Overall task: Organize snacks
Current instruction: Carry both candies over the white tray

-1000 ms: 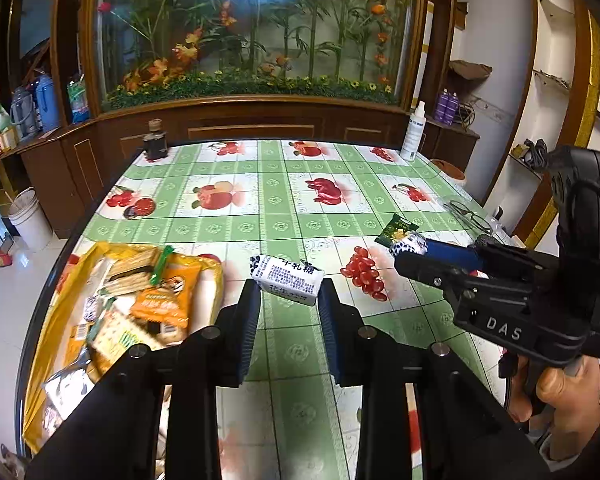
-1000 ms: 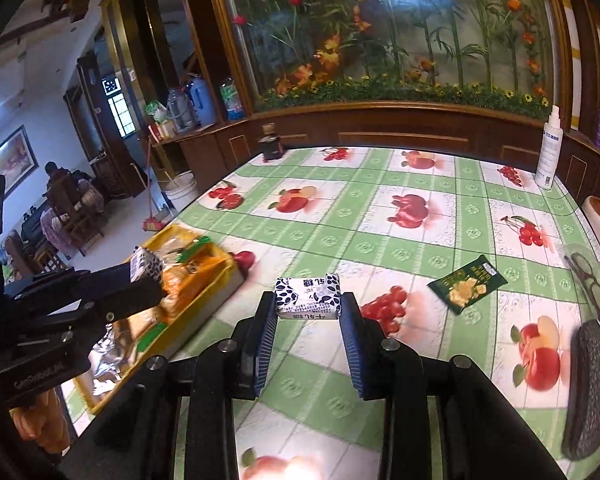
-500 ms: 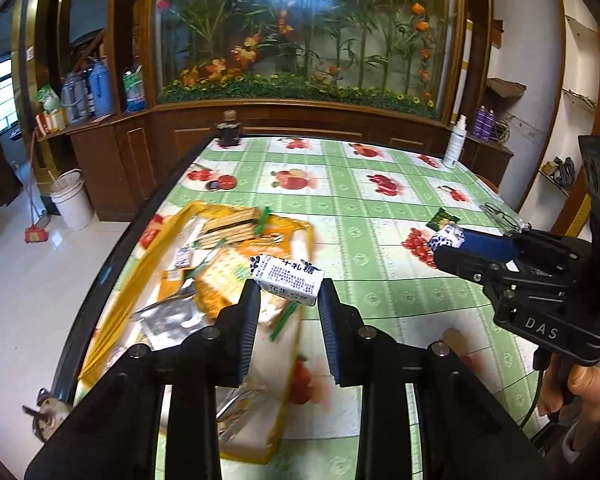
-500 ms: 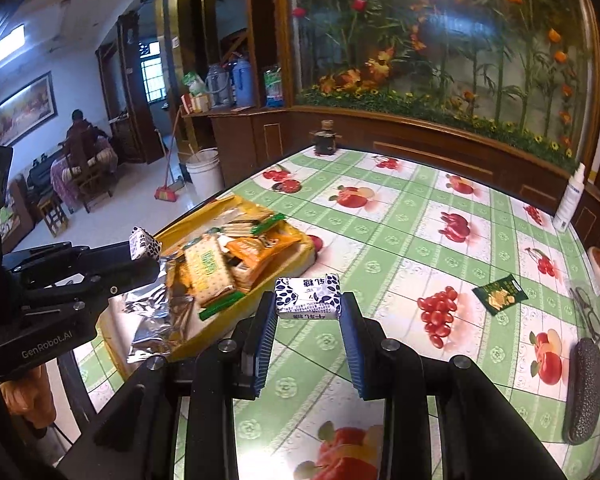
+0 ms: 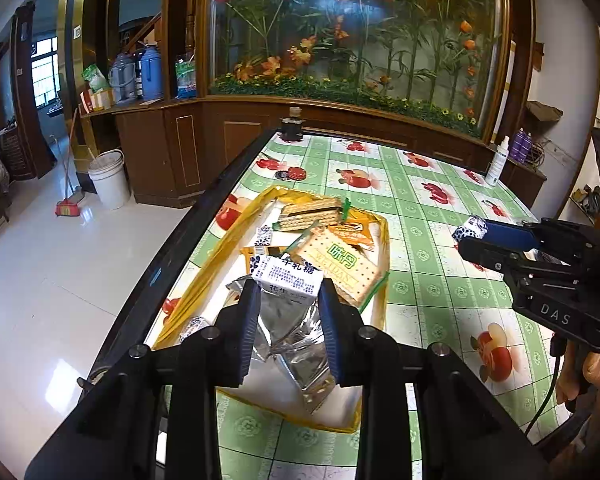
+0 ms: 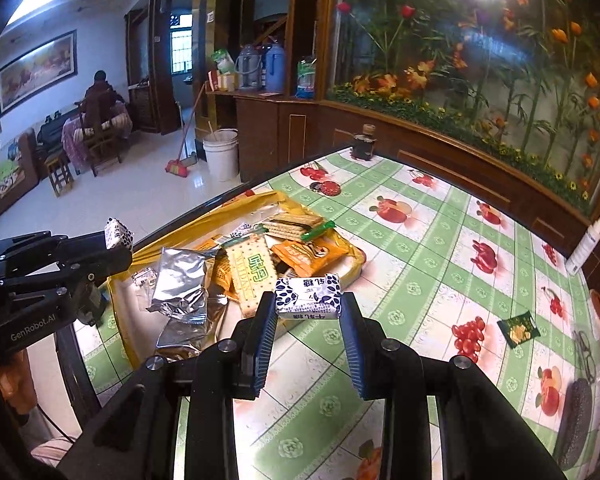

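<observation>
Left gripper (image 5: pixel 287 294) tilted down over yellow tray (image 5: pixel 204 280) at table's left edge, clamped on white nougat pack (image 5: pixel 288 280). Right gripper (image 6: pixel 309 306) also angled down, just right of tray, pinching second nougat pack (image 6: pixel 309 296) above tablecloth (image 6: pixel 420 280).

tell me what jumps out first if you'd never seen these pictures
Each tool grips a small blue-and-white candy pack: the left tool holds one above the yellow tray, heaped with snacks at the table's edge; the right tool holds another over the green fruit-print tablecloth beside the tray. Behind the table runs a big glass case of artificial flowers.
</observation>
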`<act>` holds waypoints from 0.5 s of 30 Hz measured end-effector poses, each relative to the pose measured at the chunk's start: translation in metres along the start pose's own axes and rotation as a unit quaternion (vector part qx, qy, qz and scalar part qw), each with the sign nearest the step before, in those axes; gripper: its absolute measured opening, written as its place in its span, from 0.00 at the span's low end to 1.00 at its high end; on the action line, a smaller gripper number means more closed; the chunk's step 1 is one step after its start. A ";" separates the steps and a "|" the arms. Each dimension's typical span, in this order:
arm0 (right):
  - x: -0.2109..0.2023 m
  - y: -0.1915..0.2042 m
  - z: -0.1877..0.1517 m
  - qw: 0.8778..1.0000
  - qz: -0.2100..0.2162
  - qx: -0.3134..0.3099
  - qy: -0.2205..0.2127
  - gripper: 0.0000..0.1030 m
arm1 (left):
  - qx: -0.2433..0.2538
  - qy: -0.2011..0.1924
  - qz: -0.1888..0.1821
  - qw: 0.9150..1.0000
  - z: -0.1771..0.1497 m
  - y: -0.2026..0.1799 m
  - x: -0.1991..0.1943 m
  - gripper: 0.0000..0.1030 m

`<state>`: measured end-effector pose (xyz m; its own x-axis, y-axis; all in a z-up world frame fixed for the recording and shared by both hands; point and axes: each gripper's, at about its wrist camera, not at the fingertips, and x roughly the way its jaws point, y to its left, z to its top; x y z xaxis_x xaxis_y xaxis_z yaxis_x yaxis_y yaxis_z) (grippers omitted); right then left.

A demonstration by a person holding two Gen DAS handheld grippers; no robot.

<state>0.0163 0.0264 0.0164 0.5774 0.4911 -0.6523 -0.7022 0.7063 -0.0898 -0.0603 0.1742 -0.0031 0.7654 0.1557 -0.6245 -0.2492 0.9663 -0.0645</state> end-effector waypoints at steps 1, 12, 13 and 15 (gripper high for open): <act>0.002 0.004 0.002 1.000 0.000 -0.005 0.001 0.31 | -0.002 -0.001 0.002 1.000 0.000 0.003 -0.001 0.26; 0.024 0.029 0.019 0.999 0.001 -0.035 0.007 0.31 | -0.012 0.005 0.007 1.000 -0.004 0.017 0.004 0.26; 0.026 0.030 0.020 0.999 0.000 -0.038 0.008 0.31 | -0.012 0.006 0.007 1.000 -0.004 0.018 0.004 0.26; 0.030 0.032 0.021 0.999 -0.001 -0.042 0.010 0.31 | -0.012 0.008 0.006 1.000 -0.003 0.018 0.007 0.26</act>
<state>0.0196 0.0746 0.0102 0.5707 0.4795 -0.6666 -0.7341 0.6617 -0.1525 -0.0616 0.1918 -0.0113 0.7520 0.1642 -0.6384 -0.2732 0.9590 -0.0752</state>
